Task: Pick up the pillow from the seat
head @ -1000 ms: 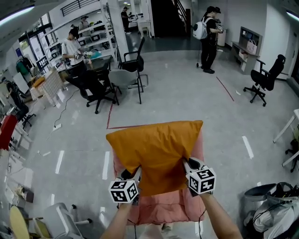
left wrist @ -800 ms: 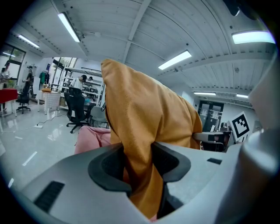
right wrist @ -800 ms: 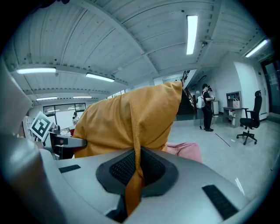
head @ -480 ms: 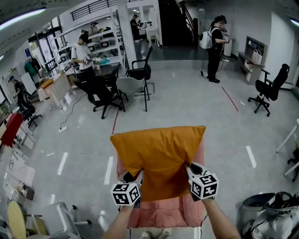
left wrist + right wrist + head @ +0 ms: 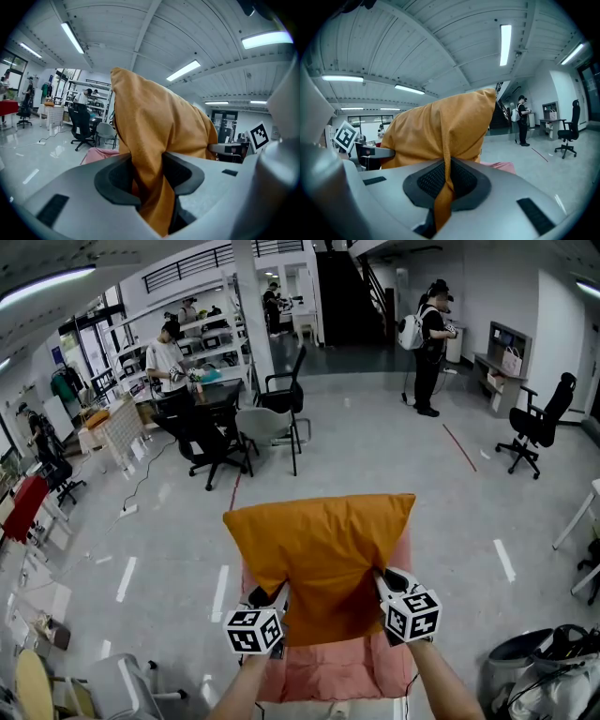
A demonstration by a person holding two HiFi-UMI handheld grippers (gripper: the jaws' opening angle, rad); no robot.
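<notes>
An orange pillow [image 5: 319,554] hangs lifted in front of me, above the pink seat [image 5: 333,667]. My left gripper [image 5: 274,601] is shut on the pillow's lower left corner, and a thick fold of orange cloth [image 5: 150,180] fills its jaws in the left gripper view [image 5: 149,187]. My right gripper [image 5: 382,585] is shut on the lower right corner; a thin pinch of pillow fabric [image 5: 445,187] runs between its pads in the right gripper view [image 5: 444,190]. The pillow [image 5: 440,131] rises above both grippers and hides most of the seat's back.
Black office chairs [image 5: 281,399] and a desk stand ahead on the grey floor. A person with a backpack [image 5: 427,338] stands at the far right, another person [image 5: 173,357] at the left shelves. A bin with bags [image 5: 539,667] sits at my lower right.
The pillow and both grippers have risen slightly with my head; the view has tilted up a little. Both grips are unchanged.
</notes>
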